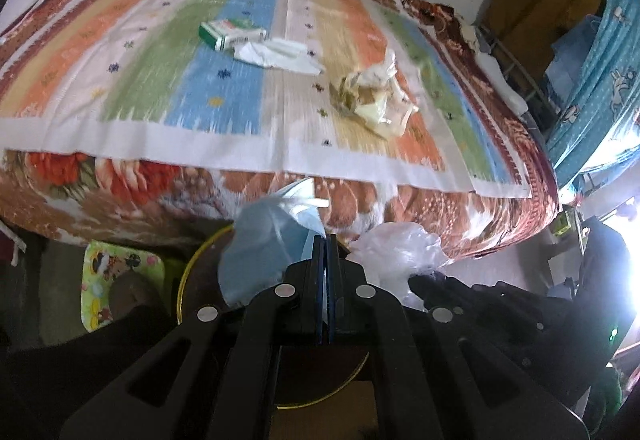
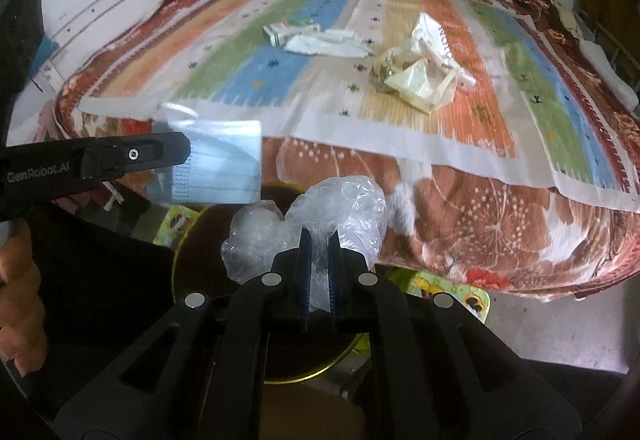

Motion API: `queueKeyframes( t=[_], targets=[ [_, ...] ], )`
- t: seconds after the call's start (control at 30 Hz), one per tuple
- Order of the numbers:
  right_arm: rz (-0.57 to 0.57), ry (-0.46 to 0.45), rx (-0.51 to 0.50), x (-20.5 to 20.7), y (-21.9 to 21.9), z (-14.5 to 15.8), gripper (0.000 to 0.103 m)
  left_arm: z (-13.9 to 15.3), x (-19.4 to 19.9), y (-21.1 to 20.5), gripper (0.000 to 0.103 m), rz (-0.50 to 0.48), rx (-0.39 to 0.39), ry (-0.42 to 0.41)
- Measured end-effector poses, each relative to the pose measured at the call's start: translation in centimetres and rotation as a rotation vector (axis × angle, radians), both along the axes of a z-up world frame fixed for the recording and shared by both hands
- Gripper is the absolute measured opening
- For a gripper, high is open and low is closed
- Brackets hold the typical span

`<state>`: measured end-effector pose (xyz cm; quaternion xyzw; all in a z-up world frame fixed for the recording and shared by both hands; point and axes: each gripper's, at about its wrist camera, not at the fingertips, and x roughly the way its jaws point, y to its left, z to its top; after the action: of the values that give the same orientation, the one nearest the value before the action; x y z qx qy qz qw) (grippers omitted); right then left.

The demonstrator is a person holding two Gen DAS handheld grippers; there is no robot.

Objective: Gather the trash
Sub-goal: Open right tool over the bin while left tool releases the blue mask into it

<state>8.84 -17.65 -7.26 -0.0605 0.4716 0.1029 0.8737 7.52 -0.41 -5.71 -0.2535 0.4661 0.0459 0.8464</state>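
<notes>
Pointing steeply downward, the left gripper (image 1: 325, 240) has its jaws pressed together on a pale blue face mask (image 1: 260, 240), which fans out to the left of the fingers and, in the right wrist view, hangs as a flat pleated rectangle (image 2: 218, 163) from the black finger entering at the left edge. The right gripper (image 2: 319, 236), tilted down at a similar angle, is clamped on a crumpled clear plastic bag (image 2: 320, 215); the thin film fills the narrow slit between its blue pads, and the bag bulges above and to either side of the fingertips. In the left wrist view the same bag (image 1: 400, 244) sits just right of the left gripper, so the two tools are held side by side and near each other. Both hang over a dark round bin with a gold rim (image 1: 188, 268) that stands on the floor just in front of the bed. A bare hand (image 2: 18, 280) of the person shows at the left border of the right wrist view. Beyond the grippers, on the striped cloth (image 1: 160, 79) that covers the floral blanket (image 1: 120, 179), lie a green and white carton (image 1: 228, 33), a white crumpled paper (image 1: 276, 53) touching it, and, apart to the right, a yellowish wad of wrappers (image 1: 372, 91).
</notes>
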Motion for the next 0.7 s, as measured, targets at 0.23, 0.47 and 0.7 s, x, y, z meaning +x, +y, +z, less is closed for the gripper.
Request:
queueKeyframes(
  t=[0.23,0.47,0.7],
  targets=[
    [-0.023,0.113,0.037,0.5,-0.1,-2.5,0.006,-1.2,0.1,0.6,0.0,0.039,-0.047,0.044],
    [-0.071,0.214,0.109,1.4,-0.9,-4.4,0.018,-3.5,0.6,1.6,0.005,0.078,-0.149,0.127],
    [-0.084,0.2,0.136,1.6,-1.3,-3.9,0.046,-3.2,0.3,2.6,0.03,0.125,-0.136,0.124]
  ],
)
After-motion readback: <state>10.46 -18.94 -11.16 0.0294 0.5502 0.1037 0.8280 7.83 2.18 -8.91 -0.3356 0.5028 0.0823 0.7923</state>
